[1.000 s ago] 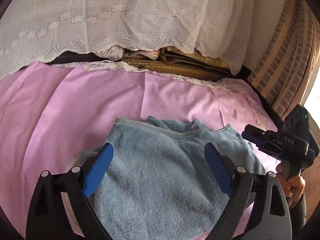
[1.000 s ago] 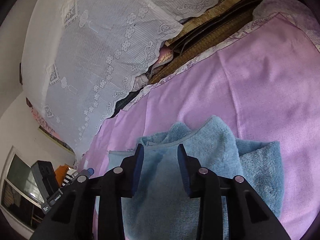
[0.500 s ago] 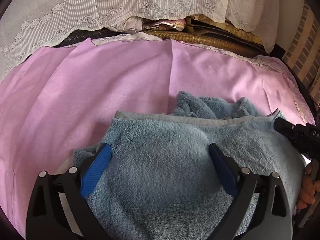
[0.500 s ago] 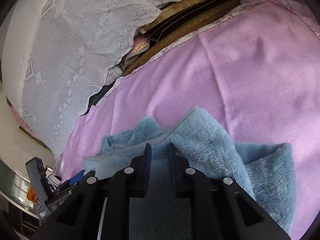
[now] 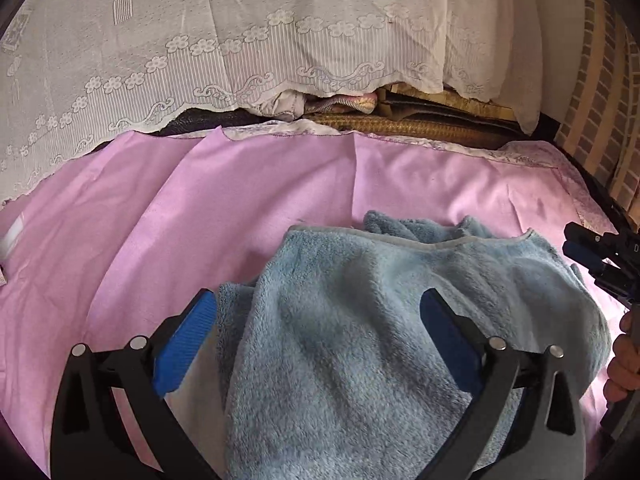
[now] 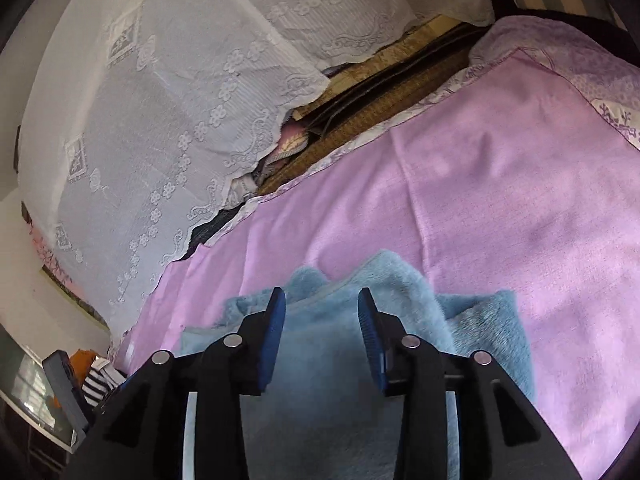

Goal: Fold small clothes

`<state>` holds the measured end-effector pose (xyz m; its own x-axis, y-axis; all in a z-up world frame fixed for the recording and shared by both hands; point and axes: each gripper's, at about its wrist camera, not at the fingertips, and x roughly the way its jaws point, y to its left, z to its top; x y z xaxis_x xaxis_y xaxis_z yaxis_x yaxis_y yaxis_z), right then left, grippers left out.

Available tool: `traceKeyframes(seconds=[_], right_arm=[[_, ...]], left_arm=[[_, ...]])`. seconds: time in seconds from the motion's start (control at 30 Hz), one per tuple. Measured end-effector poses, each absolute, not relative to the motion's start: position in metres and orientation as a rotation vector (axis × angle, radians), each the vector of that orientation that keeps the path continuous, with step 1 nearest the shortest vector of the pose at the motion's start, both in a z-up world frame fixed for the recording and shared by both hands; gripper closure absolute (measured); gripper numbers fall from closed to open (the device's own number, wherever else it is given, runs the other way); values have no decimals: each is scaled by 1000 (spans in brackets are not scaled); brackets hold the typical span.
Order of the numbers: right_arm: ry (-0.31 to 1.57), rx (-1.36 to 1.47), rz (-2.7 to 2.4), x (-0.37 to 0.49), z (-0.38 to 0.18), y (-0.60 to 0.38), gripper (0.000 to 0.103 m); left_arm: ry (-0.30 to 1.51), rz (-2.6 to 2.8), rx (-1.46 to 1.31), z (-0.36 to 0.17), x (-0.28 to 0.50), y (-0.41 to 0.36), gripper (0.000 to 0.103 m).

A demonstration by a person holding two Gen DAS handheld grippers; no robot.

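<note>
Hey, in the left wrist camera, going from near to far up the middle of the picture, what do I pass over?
Fluffy light-blue fleece garment → smooth pink bedsheet → woven straw-coloured mat at the sheet's far edge → white lace cloth with flower trim at the back.

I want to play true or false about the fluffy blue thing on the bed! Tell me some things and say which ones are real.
1. The fluffy garment is blue. True.
2. It lies on a green sheet. False: the sheet under it is pink.
3. The left gripper has its jaws wide apart over the garment. True.
4. The right gripper is clamped tight on the garment. False: its jaws stand apart with a gap between them, having just been opening, and the pads do not press the fabric.
5. A white lace cloth hangs behind the bed. True.
</note>
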<state>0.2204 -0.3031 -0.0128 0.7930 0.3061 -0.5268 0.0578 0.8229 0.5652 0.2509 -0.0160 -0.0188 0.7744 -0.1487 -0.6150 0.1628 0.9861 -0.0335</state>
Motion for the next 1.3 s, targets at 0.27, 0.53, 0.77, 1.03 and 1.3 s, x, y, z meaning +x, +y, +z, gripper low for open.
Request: traceKeyframes(seconds=[0.27,0.53,0.77,1.03,1.3], right_arm=[[760,514,222,187,-24,-255,60],[746,653,209,163,-37,-300,68],[722,645,96,150,-37,-323,68],[671,669,38,134,-29,-335,60],[661,575,251,124,-11,-271,51]], left_arm=[[700,-157,83,-33,233,-30,4],[765,-122,78,-54,240,-21,4],[784,-74,61,-59,238,-6,4],[789,-6,-6,-53,225,22,4],[695,-142,-2,-26,185,2,4]])
